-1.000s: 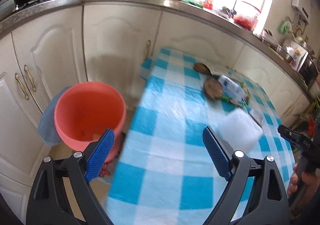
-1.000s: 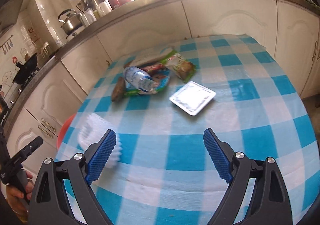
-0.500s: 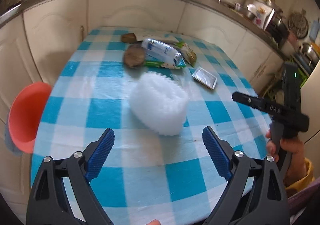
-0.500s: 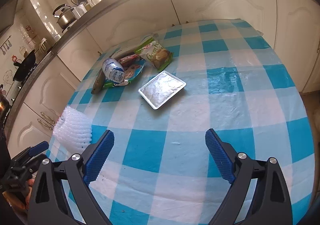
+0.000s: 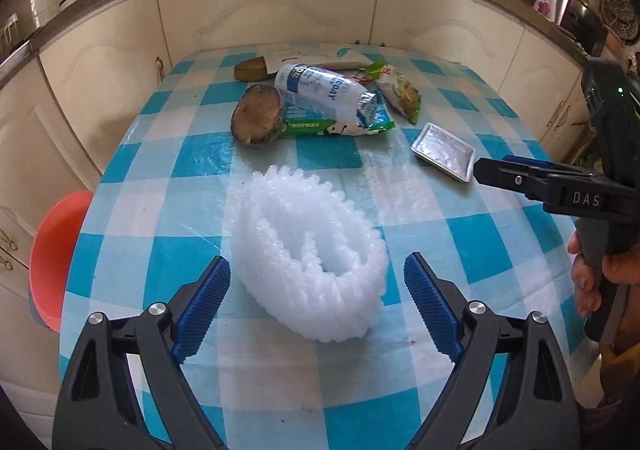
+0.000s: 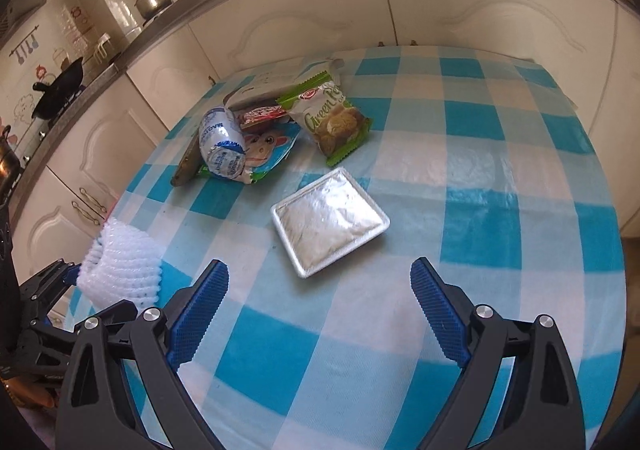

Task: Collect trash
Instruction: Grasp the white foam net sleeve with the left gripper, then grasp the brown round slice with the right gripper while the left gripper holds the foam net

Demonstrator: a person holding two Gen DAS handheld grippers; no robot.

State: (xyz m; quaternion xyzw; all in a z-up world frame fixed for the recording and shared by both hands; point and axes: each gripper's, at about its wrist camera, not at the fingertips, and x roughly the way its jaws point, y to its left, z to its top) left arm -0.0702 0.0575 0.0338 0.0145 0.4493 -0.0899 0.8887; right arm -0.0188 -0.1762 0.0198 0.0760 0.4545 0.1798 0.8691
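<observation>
Left gripper (image 5: pixel 316 308), jaws wide and just narrowing slightly, sat nearest the foam net (image 5: pixel 310 256), which lay dead ahead, probably untouched.

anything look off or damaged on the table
Mostly loose trash. The milk bottle lies on its side across a flattened wrapper, a tuber half sits cut-face out, and the white foam net lies crumpled.

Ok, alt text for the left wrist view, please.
The open left gripper hovers over a white foam fruit net on a blue-checked table, its blue fingers either side of the net without touching it. Beyond lie wrappers, a foil tray and, at right, the right gripper.
</observation>
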